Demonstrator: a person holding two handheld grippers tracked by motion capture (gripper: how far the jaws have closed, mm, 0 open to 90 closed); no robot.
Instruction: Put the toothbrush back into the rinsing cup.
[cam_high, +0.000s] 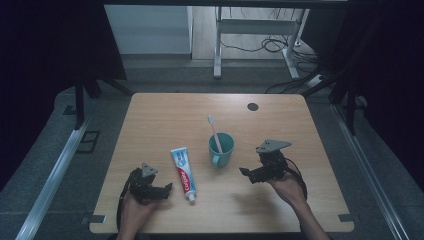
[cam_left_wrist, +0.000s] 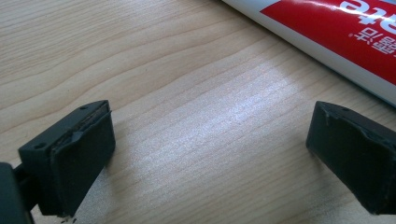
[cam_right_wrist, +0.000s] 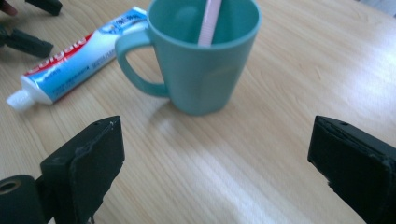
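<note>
Broadly, your wooden counter carries three things near its middle. Largest is a teal mug, handle toward you, with a pink toothbrush standing in it and leaning away to the far left. Left of the mug, apart from it, a toothpaste tube lies flat; its long axis runs near to far, white cap at the near end.

Your left gripper sits low by the near left edge, pointing right at the tube's near end, just beside the cap. Its jaws stand wide apart with nothing between them, and in the left gripper view the tube crosses the upper right, just ahead of them.

Your right gripper hovers near and right of the mug, pointing left toward it, jaws also spread wide and empty. The right gripper view has the mug centred just ahead.

The left hand looks nearer the tube, the right nearer the mug.
</note>
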